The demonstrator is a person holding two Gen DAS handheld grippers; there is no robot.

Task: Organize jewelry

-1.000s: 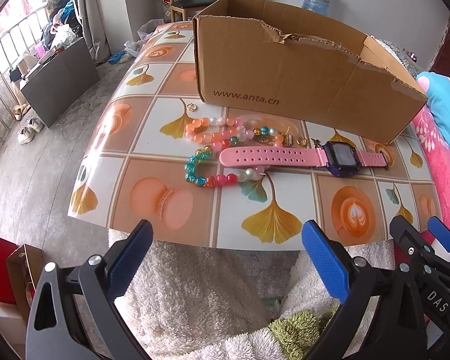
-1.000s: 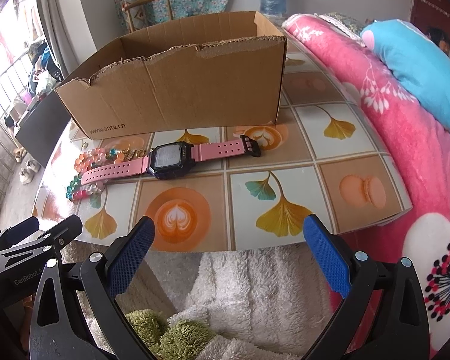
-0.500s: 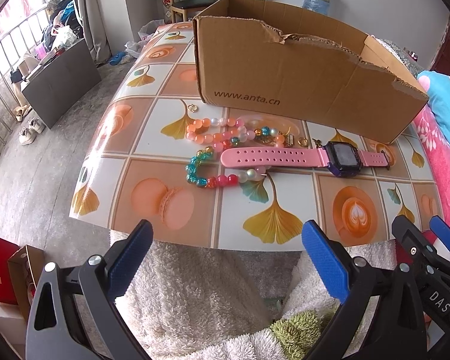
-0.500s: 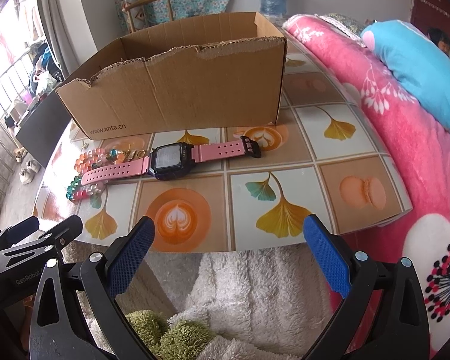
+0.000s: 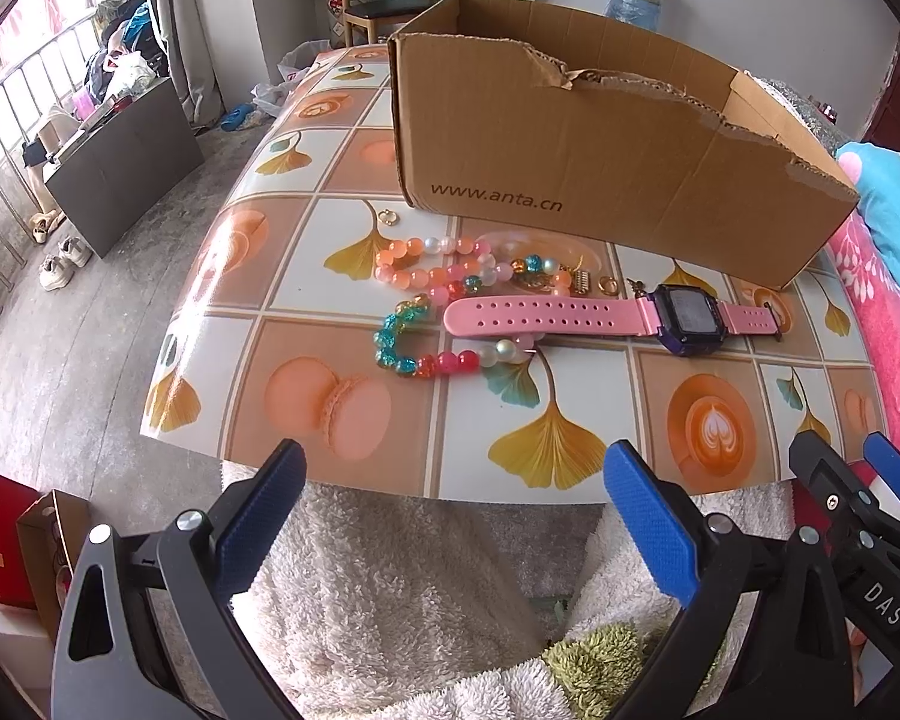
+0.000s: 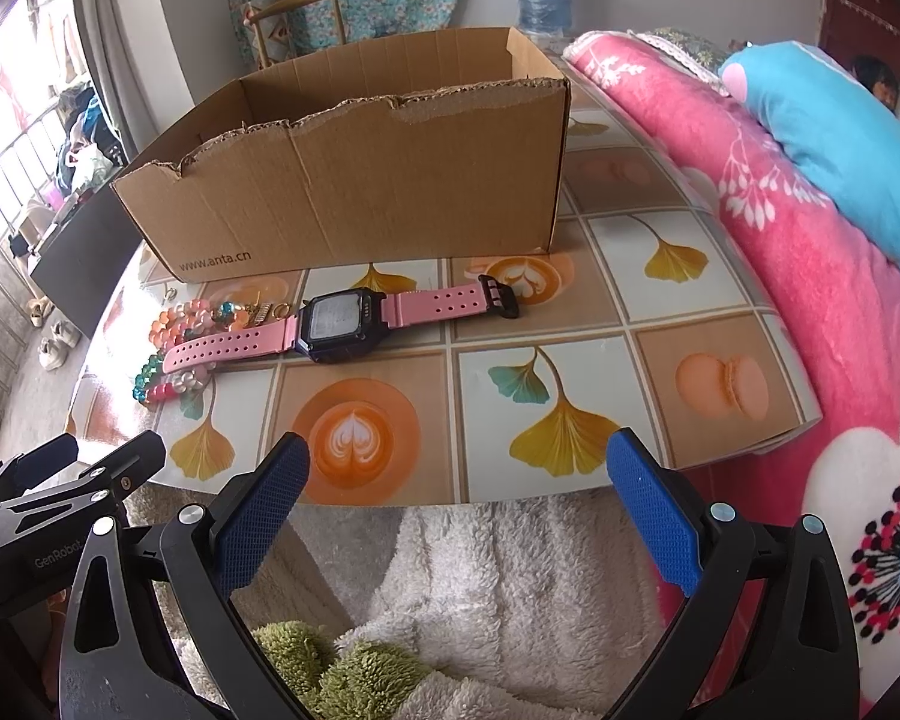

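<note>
Jewelry lies in a loose cluster on the table [image 5: 342, 402], just in front of the cardboard box [image 5: 570, 156]. Pink-strapped watch [image 5: 576, 315] lies flat, strap stretched out roughly parallel to the box's printed front wall; dark square face [image 6: 339, 321] points up, buckle end [image 6: 498, 297] toward the right side of the table. The strap's long perforated end lies across a string of beads.

Bead string [image 5: 432, 276]: orange, pink, white and clear beads nearest the box, curling round to teal, red and pearl beads [image 5: 426, 363] on the near side of the strap. Touching the watch strap; partly hidden under it. Small gold pieces [image 5: 582, 282] sit between the beads and the box, too small to identify. One small gold ring [image 5: 388, 217] lies apart, left of the cluster, near the box's left corner.

Box is open-topped, front rim torn and ragged, "www.anta.cn" printed low on the front. Interior not visible from either view.

Left gripper [image 5: 450, 516]: jaws spread wide, nothing between them, held off the near table edge over white fleece fabric [image 5: 402, 588]. Right gripper [image 6: 456, 510]: jaws likewise spread wide, empty, off the near edge; also visible at lower right of the left wrist view.

Pink floral blanket [image 6: 810, 276] with a blue pillow [image 6: 822, 114] borders the table's right side.
</note>
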